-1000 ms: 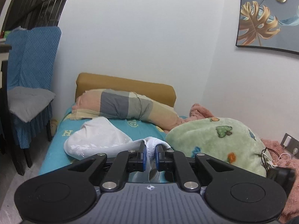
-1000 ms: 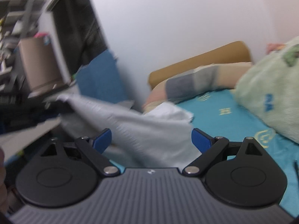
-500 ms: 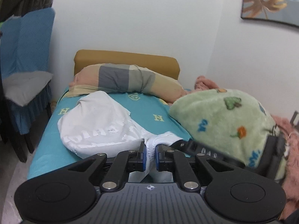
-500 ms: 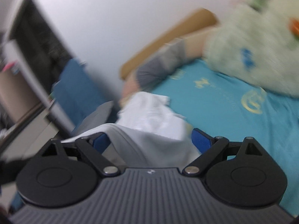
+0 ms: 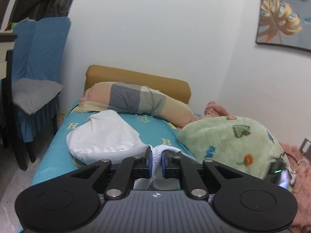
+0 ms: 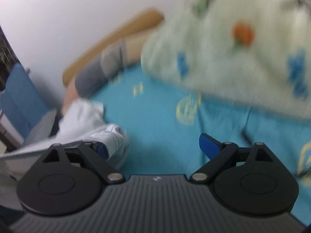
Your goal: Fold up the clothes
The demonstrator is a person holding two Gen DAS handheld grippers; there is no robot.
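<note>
Right gripper (image 6: pixel 153 147) swung down toward the bed (image 6: pixel 155 116), fingers wide and empty. Left gripper (image 5: pixel 155 162) pinches the white garment's (image 5: pixel 105 137) hem on the bed; I'd keep it taut.

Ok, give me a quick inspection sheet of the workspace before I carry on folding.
Surface: bed with teal sheet, printed with yellow motifs.
Job's things: white garment spread on the sheet, its hem pinched.
Clutter: green blanket, pink blanket, striped pillow.
Grippers: left gripper shut on the hem; right gripper open, empty, over the sheet; view blurred.
Cables: thin wires beside the green blanket.
Surroundings: blue-covered chair, wall picture, headboard.
</note>
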